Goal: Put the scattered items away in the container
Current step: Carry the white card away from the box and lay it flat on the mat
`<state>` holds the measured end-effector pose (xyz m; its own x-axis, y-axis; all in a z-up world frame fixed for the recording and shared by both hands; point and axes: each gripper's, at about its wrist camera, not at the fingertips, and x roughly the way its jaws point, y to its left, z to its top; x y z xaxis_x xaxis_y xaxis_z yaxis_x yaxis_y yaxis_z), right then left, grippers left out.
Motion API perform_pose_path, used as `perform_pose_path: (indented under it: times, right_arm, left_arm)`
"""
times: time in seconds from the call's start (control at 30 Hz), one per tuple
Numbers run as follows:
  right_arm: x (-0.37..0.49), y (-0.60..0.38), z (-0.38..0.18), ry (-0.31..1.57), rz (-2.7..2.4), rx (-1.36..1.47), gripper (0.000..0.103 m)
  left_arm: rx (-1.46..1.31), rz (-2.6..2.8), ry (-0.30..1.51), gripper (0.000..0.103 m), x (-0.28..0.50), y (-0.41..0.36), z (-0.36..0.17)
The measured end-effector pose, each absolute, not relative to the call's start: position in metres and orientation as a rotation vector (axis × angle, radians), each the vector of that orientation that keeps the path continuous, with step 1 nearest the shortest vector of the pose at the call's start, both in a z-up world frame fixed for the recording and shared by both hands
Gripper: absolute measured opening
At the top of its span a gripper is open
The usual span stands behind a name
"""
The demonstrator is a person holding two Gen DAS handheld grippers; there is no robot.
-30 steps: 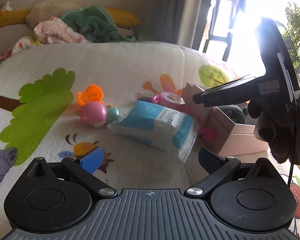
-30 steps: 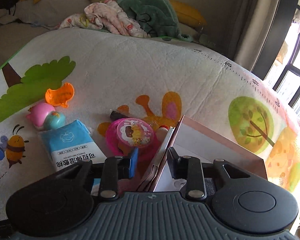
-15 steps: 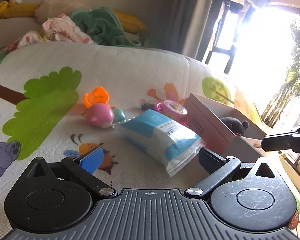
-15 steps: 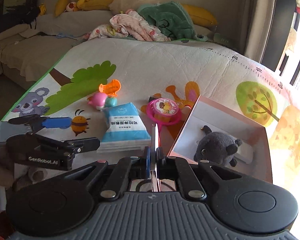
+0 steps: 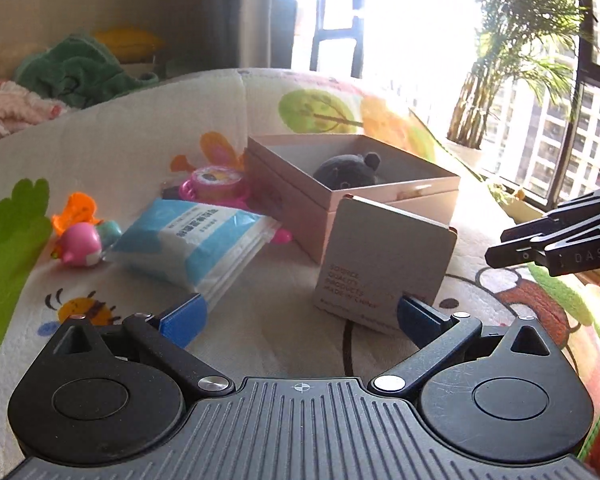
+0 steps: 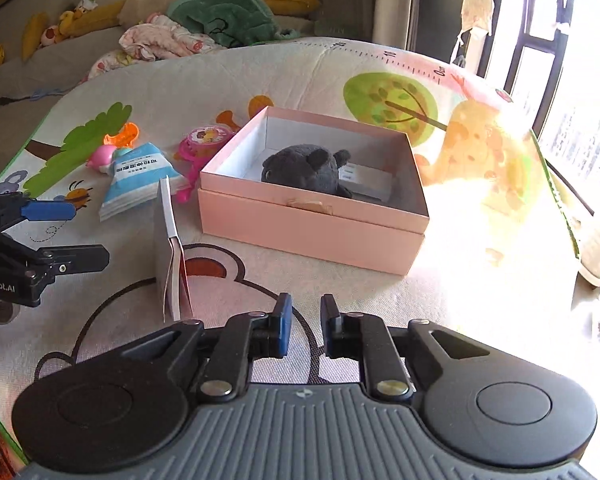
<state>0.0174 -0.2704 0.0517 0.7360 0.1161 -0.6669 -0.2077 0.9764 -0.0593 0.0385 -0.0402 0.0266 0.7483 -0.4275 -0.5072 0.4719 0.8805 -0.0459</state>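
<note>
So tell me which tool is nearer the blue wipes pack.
Left. The left tool hovers just before the wipes pack; the right tool, its jaws opening, sits beyond the upright booklet.

The thin grey-covered booklet point(image 6: 170, 248), pinched upright in the right gripper point(image 6: 304, 326) half a second ago, now stands free on its lower edge on the cartoon-printed play mat point(image 6: 480, 280), just in front of the open pink cardboard box point(image 6: 312, 232). The right gripper's jaws are opening with nothing between them, and the gripper sits further back from the box than before. The dark grey plush toy point(image 6: 304, 170), out of the box a second ago, lies inside it. The left gripper point(image 5: 300, 316) has swung rightward, so the box and booklet now sit ahead of it.
</note>
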Motion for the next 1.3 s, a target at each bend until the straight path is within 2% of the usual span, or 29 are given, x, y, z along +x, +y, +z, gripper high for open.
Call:
perform_pose_path:
  times: [0.03,0.1,0.17,0.23,0.4,0.47,0.5,0.53,0.6,0.63,0.73,0.93,1.07,1.2,1.3]
  right_arm:
    - [0.016,-0.275,0.048,0.719,0.182,-0.102,0.052]
    - [0.011,-0.278,0.045,0.699,0.203,-0.059,0.061]
    - [0.006,-0.277,0.045,0.677,0.256,-0.019,0.065]
    - [0.001,-0.271,0.045,0.646,0.308,-0.001,0.075]
    - [0.003,-0.237,0.036,0.583,0.411,-0.043,0.076]
    - [0.013,-0.224,0.030,0.574,0.422,-0.062,0.072]
    - [0.019,-0.219,0.028,0.579,0.427,-0.060,0.061]
    - [0.026,-0.215,0.025,0.598,0.439,-0.050,0.045]
    - [0.040,-0.212,0.022,0.659,0.468,-0.003,0.023]
    - [0.046,-0.213,0.020,0.689,0.479,0.032,0.016]
    - [0.054,-0.224,0.018,0.752,0.507,0.134,0.010]
    - [0.045,-0.270,0.024,0.881,0.565,0.332,0.007]
    - [0.036,-0.300,0.031,0.911,0.582,0.365,0.007]
    - [0.035,-0.319,0.033,0.856,0.434,0.273,0.021]
    - [0.035,-0.326,0.032,0.806,0.329,0.209,0.026]
  left_arm:
    - [0.129,-0.496,0.523,0.103,0.036,-0.048,0.027]
    - [0.167,-0.483,0.505,0.103,0.034,-0.055,0.029]
    - [0.162,-0.429,0.515,0.103,0.038,-0.052,0.031]
    - [0.127,-0.364,0.535,0.103,0.044,-0.042,0.032]
    - [0.036,-0.300,0.588,0.103,0.054,-0.013,0.033]
    - [0.020,-0.295,0.598,0.103,0.054,-0.009,0.032]
    - [0.015,-0.292,0.603,0.103,0.053,-0.007,0.032]
    - [0.013,-0.291,0.606,0.103,0.052,-0.006,0.031]
    - [0.012,-0.287,0.611,0.103,0.049,-0.004,0.031]
    - [0.009,-0.283,0.614,0.103,0.048,-0.003,0.030]
    - [-0.004,-0.270,0.624,0.103,0.045,0.001,0.029]
    - [-0.017,-0.293,0.634,0.103,0.042,-0.001,0.029]
    - [-0.016,-0.348,0.648,0.103,0.041,-0.014,0.027]
    - [0.019,-0.431,0.659,0.103,0.041,-0.038,0.027]
    - [0.077,-0.516,0.659,0.103,0.039,-0.061,0.028]
